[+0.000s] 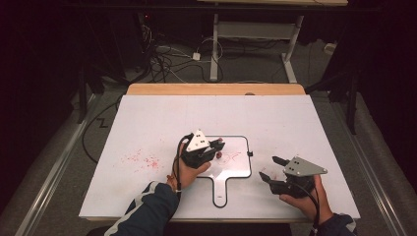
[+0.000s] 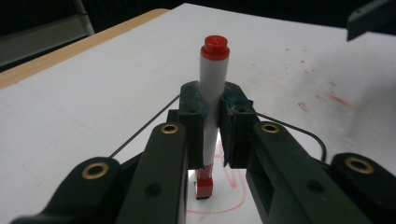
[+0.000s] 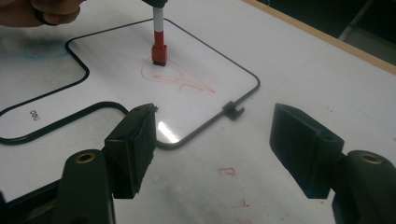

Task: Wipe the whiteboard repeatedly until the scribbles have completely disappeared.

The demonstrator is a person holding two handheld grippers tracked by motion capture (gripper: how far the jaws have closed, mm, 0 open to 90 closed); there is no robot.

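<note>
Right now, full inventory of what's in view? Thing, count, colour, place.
marker: 1, white barrel with red ends, upright in the left gripper, lower red end on the whiteboard
whiteboard: 1, white with a black rim and a handle toward the person, lying flat mid-table
red scribble: 1, red, on the whiteboard at the marker's lower end
table: 1, white top with a wooden far edge, red smears left of the whiteboard
cables: several, dark and white, on the floor beyond the table
desk frame: 1, pale grey, behind the table
left gripper: 1, black, shut on the marker over the whiteboard
right gripper: 1, black, open, over the table right of the whiteboard
</note>
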